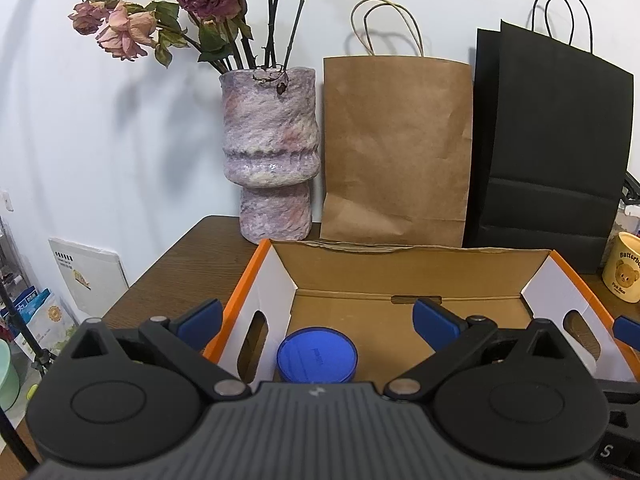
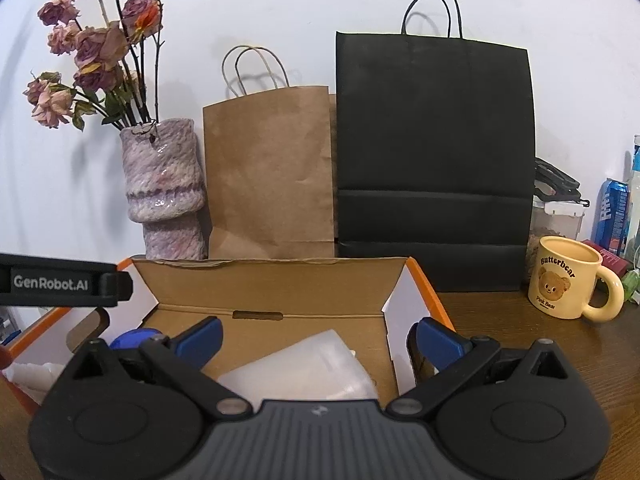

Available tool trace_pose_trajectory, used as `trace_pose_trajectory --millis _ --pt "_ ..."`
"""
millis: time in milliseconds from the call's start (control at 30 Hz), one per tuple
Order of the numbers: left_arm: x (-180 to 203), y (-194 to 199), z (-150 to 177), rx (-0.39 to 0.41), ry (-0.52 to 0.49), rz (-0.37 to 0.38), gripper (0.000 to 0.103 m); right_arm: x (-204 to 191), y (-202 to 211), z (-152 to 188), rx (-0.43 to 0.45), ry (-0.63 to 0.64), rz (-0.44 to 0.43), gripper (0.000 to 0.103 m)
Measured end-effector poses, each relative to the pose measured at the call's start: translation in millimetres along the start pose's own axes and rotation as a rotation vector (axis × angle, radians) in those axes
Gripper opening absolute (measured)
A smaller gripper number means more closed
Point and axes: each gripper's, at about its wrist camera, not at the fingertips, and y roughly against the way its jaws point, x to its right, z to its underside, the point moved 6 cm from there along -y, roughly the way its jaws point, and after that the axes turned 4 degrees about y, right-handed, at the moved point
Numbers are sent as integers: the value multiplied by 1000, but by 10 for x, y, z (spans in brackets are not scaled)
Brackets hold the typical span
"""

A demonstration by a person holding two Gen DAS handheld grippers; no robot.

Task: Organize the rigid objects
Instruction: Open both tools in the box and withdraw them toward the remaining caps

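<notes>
An open cardboard box with orange outer walls (image 1: pixel 400 276) sits on the wooden table; it also shows in the right wrist view (image 2: pixel 280 280). A blue round lid or jar (image 1: pixel 317 354) lies at the box's near left; its edge shows in the right wrist view (image 2: pixel 132 338). A frosted white plastic cup (image 2: pixel 312 368) lies on its side in the box. My left gripper (image 1: pixel 318 318) is open and empty over the box. My right gripper (image 2: pixel 318 338) is open and empty above the white cup.
A purple vase of dried roses (image 1: pixel 272 152), a brown paper bag (image 1: pixel 396 148) and a black paper bag (image 1: pixel 556 144) stand behind the box. A yellow bear mug (image 2: pixel 568 284), a blue can (image 2: pixel 612 212) and a clear container (image 2: pixel 556 216) stand at right.
</notes>
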Motion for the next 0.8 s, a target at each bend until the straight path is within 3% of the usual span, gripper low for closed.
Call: trace_pose_trajectory --millis 800 --pt "-101 404 146 5 -3 3 103 -26 405 129 10 15 -2 103"
